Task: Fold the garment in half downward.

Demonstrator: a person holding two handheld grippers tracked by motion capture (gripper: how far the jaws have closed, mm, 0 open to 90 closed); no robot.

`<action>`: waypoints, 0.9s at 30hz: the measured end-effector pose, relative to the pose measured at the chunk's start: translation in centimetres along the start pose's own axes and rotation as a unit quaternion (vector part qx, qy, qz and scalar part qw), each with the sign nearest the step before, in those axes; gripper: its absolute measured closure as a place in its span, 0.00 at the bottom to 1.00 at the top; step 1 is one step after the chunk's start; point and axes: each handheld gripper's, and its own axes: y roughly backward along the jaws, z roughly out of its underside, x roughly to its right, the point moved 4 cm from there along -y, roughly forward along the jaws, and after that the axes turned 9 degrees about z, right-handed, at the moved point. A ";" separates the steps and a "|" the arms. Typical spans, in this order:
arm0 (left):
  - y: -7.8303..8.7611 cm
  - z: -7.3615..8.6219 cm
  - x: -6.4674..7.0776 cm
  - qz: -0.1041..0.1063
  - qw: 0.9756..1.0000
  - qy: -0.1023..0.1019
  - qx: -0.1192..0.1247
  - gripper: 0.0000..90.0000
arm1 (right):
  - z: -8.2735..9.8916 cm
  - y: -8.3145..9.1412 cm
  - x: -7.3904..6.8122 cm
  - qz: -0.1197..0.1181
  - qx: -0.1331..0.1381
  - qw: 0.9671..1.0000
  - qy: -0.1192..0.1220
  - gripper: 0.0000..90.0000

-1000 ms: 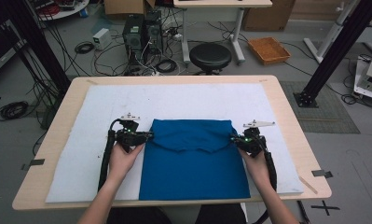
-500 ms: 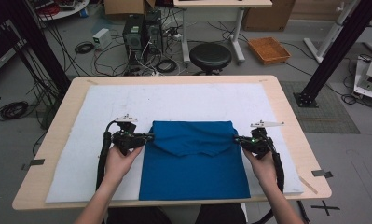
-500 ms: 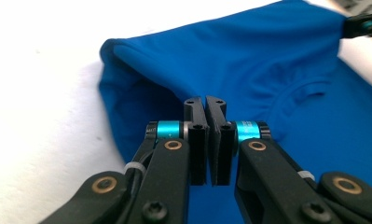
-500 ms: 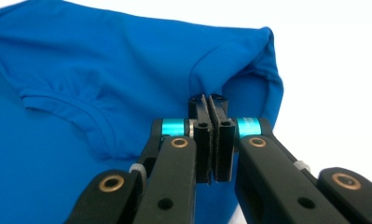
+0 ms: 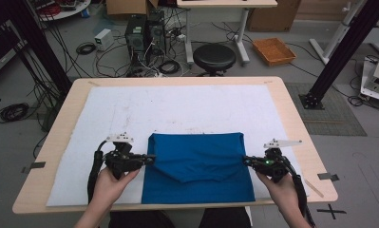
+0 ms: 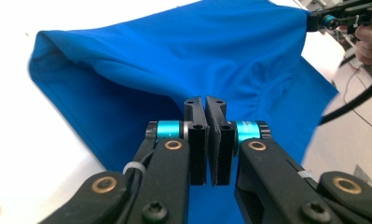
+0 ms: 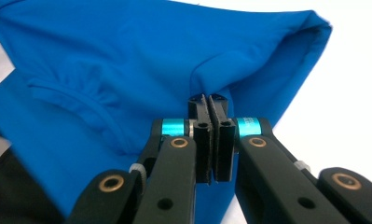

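Left gripper: black jaws, flat black pads, cyan anodised collars either side, brass-coloured pivot rivets, black cross-head screws, white zip tie. Right gripper: same build. In high view, grey three-cornered plate tops each gripper; black cable trails back alongside forearm. Forearms bare, no sleeves visible.

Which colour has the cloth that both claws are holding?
The cloth is plain blue, best seen in the high view.
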 end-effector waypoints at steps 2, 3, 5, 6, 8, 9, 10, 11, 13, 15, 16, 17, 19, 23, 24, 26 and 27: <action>0.1 0.7 0.6 0.002 1.000 -0.002 -0.005 0.97 | 0.6 0.5 -0.5 -0.004 -0.002 1.000 0.004 0.99; 0.1 1.0 0.8 0.006 1.000 -0.001 -0.007 0.97 | 0.8 0.8 -0.7 -0.005 -0.005 1.000 0.006 0.99; 0.3 1.8 1.2 0.015 1.000 0.004 -0.010 0.97 | 1.4 1.3 -1.1 -0.010 -0.006 1.000 0.007 0.99; 0.3 2.2 1.4 0.020 1.000 0.008 -0.012 0.97 | 1.6 1.5 -1.2 -0.010 -0.007 1.000 0.006 0.99; 0.5 2.9 1.7 0.033 0.999 0.017 -0.011 0.97 | 2.1 1.9 -1.3 -0.014 -0.008 1.000 0.006 0.99; 0.7 3.2 1.8 0.036 0.999 0.020 -0.011 0.97 | 2.4 2.1 -1.4 -0.016 -0.008 1.000 0.006 0.99; 0.8 3.5 1.8 0.036 0.999 0.021 -0.013 0.97 | 2.6 2.3 -1.5 -0.017 -0.008 1.000 0.006 0.99; 0.9 3.8 1.9 0.034 0.999 0.021 -0.015 0.97 | 2.8 2.5 -1.6 -0.017 -0.010 1.000 0.007 0.99; 0.9 4.3 1.8 0.032 0.999 0.019 -0.022 0.97 | 3.2 2.7 -1.7 -0.016 -0.013 1.000 0.008 0.99; 0.9 4.6 1.6 0.019 0.999 0.017 -0.025 0.97 | 3.6 2.7 -1.7 -0.017 -0.017 1.000 0.007 0.99; 0.8 4.7 1.4 0.014 0.999 0.016 -0.026 0.97 | 3.7 2.6 -1.7 -0.016 -0.017 1.000 0.007 0.98; 0.7 4.7 1.1 0.010 1.000 0.016 -0.024 0.97 | 3.7 2.6 -1.6 -0.014 -0.016 1.000 0.007 0.98; 0.3 4.7 0.6 0.003 1.000 0.013 -0.023 0.97 | 3.7 2.3 -1.5 -0.012 -0.011 1.000 0.005 0.94; -0.8 4.7 -0.2 -0.014 1.000 0.006 -0.026 0.95 | 3.4 1.5 -1.0 0.007 0.005 1.000 -0.001 0.78; -0.9 4.8 -0.2 -0.024 0.999 0.001 -0.027 0.93 | 3.4 1.4 -0.7 0.013 0.009 1.000 -0.002 0.78; -0.9 5.0 -0.2 -0.042 0.999 -0.011 -0.022 0.87 | 3.5 1.5 -0.5 0.025 0.023 0.999 -0.006 0.72; -0.8 5.0 -0.1 -0.047 0.999 -0.015 -0.015 0.86 | 3.6 1.8 -0.4 0.034 0.034 0.999 -0.005 0.72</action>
